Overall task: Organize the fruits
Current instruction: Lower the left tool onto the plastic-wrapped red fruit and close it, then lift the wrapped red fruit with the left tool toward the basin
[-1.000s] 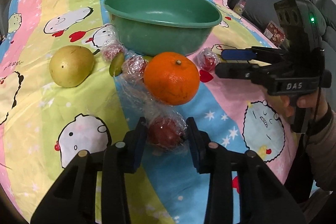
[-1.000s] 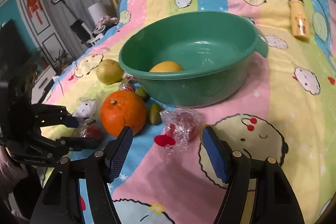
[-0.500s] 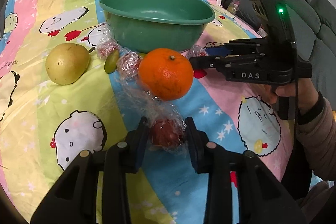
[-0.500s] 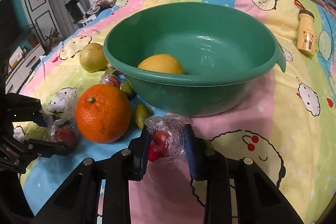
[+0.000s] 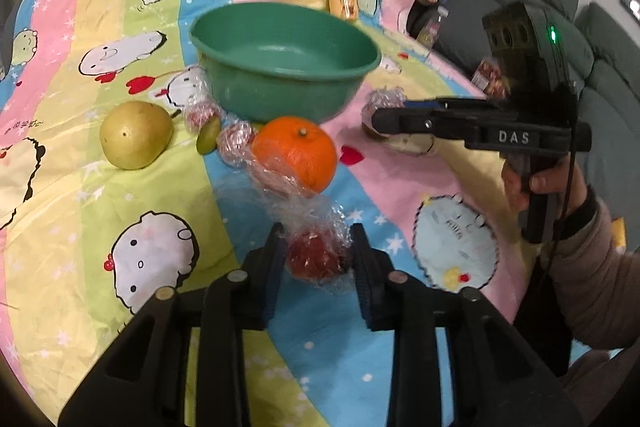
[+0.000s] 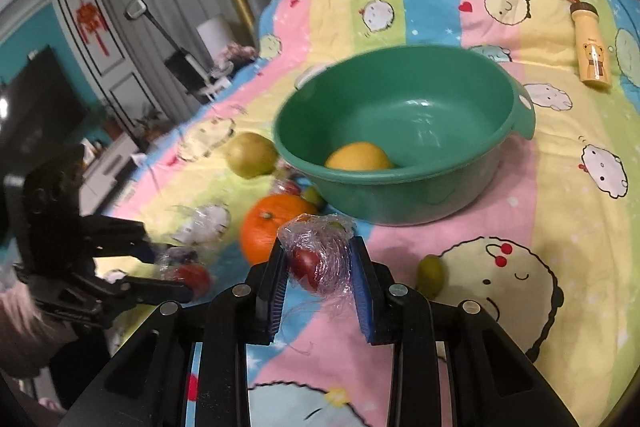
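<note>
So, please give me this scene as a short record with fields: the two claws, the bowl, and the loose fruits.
left claw: jaws closing on a red fruit in clear plastic wrap
right claw: shut on another wrapped red fruit
round green plastic bowl: one yellow fruit inside
loose on the striped cartoon cloth: orange, yellow-green pear, small green fruit

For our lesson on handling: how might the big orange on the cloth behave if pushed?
The orange is round, so it would probably roll. It lies free on soft cloth, which may slow it. Crinkled plastic wrap touches it and might drag along.
</note>
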A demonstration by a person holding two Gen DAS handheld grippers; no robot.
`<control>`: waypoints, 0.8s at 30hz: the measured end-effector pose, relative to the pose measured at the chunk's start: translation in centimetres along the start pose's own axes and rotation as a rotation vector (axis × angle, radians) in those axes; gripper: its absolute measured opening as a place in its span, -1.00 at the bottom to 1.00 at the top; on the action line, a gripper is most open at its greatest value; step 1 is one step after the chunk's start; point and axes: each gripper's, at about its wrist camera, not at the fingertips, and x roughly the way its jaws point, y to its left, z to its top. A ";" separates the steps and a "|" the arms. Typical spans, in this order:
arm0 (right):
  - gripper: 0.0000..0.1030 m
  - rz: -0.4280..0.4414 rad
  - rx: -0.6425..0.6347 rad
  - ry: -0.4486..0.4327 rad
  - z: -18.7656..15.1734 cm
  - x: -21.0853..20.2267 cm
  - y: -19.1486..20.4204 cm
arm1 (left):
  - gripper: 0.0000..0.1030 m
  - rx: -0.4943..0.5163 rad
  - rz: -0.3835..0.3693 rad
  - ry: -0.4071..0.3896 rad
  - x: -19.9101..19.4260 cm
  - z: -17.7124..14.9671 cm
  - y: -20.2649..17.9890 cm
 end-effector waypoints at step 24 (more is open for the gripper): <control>-0.38 0.065 0.052 -0.056 0.0 -1.5 -0.1 | -0.35 -0.007 0.079 0.142 3.0 -1.4 0.0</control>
